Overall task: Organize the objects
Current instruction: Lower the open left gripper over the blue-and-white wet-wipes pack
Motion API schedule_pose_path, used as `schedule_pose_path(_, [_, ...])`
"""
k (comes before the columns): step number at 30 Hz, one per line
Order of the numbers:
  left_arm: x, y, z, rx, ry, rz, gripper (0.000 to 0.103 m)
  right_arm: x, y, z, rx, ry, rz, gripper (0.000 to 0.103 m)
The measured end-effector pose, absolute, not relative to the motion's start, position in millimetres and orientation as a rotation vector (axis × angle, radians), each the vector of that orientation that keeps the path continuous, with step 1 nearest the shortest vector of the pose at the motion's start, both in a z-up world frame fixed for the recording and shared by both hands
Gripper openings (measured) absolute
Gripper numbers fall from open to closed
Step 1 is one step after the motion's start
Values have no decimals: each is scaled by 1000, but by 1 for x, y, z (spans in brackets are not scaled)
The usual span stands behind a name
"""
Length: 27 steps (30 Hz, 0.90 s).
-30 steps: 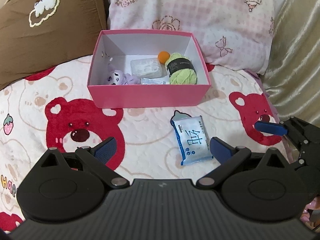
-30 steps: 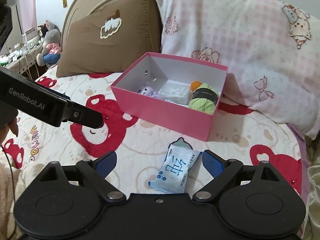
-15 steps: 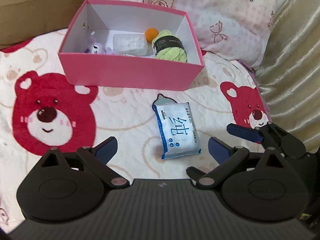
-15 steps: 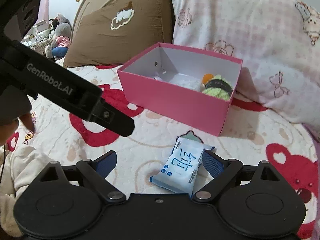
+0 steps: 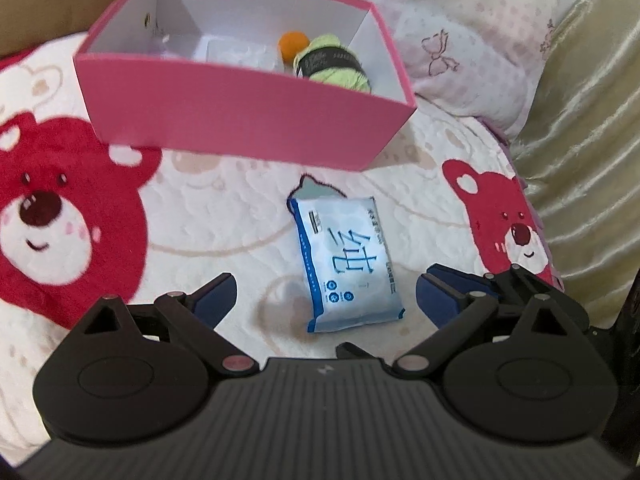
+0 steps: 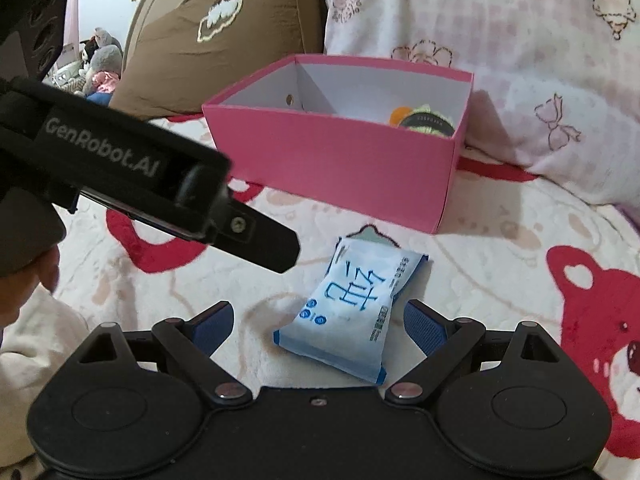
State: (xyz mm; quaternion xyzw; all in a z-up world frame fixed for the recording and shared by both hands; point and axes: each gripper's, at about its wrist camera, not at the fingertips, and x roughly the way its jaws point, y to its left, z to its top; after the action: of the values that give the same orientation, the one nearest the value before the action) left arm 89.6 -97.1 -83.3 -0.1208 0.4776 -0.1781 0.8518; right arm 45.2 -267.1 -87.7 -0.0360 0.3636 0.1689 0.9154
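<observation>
Both grippers have come closer to the tissue pack (image 6: 352,308), which lies flat on the bear blanket (image 5: 224,216) between the wide-open fingers of the right gripper (image 6: 318,326) and the left gripper (image 5: 326,300), with the pink box (image 5: 240,112) just beyond it

Both tongs, left (image 5: 326,300) and right (image 6: 318,322), hover low, spread wide.

1 tissue pack (image 5: 347,265), 1 pink box (image 5: 240,108), 2 pillows (image 6: 224,36).
</observation>
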Motion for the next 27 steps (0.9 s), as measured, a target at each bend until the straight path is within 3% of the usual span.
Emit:
schedule_pose_path(5, [92,-98,-102,-270,1019,-360,97,52,-267,-102,-58,773,337,93])
schedule_pose_path(11, [95,-106,-112,-234,972,-349,87,57,-269,-113,-60,776,325,91])
schedule_pose_path(17, [104,-120,-125,-205,998,-375,69,66,-275,-122,-36,778,301,82])
schedule_pose_path(19, [110,-121,-132,-243,1030,-386,57,68,-275,-125,-36,786,316,70])
schedule_pose_path(22, [115,-120,-140,-282,1047,-383,43,68,-272,-125,-42,789,340,68])
schedule_pose_path(27, [120,-118,-148,-340,1053,-361,36,73,-273,-126,-17,831,329,66])
